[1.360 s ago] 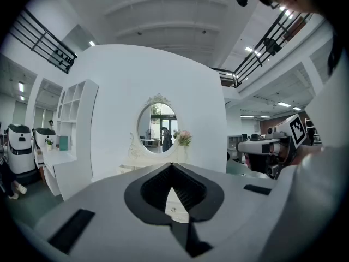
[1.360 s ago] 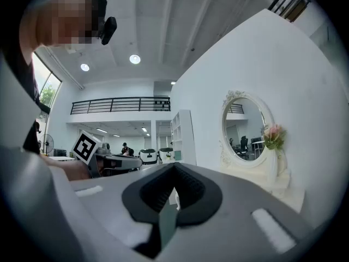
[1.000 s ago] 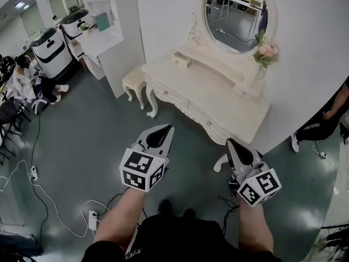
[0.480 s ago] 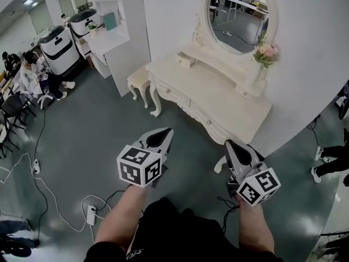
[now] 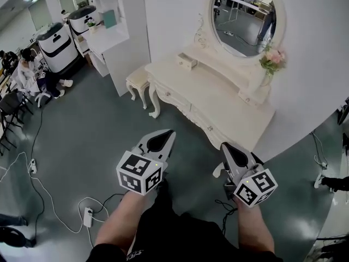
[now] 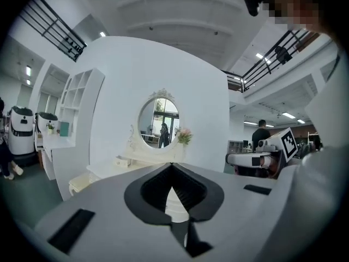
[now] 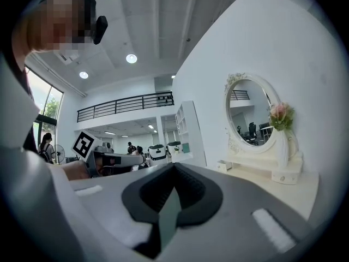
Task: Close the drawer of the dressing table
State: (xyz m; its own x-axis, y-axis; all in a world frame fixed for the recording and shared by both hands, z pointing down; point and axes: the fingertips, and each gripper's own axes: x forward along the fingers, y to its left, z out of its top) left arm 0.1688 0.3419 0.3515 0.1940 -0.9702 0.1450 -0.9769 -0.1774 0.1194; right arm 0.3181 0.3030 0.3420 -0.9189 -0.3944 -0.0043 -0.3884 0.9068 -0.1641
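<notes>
The cream dressing table [image 5: 218, 100] stands against the white wall under an oval mirror [image 5: 246, 16]. A small drawer [image 5: 187, 61] sticks out from the left end of its raised back shelf. The front drawers with knobs [image 5: 168, 94] look flush. My left gripper [image 5: 168, 134] and right gripper [image 5: 224, 146] hover over the floor in front of the table, both shut and empty, touching nothing. In the left gripper view the closed jaw tips [image 6: 173, 165] point at the table [image 6: 128, 165]. In the right gripper view the tips [image 7: 174, 167] meet, with the tabletop [image 7: 283, 187] at right.
A vase of pink flowers [image 5: 271, 63] stands on the table's right end. A cream stool [image 5: 137, 82] sits by its left leg, beside a white shelf unit [image 5: 112, 31]. Cables and a power strip [image 5: 88, 217] lie on the floor at left; seated people [image 5: 32, 72] are farther left.
Both grippers have sunk a little and stay shut. The head view has shifted slightly, and the person at the right edge has mostly left it.
</notes>
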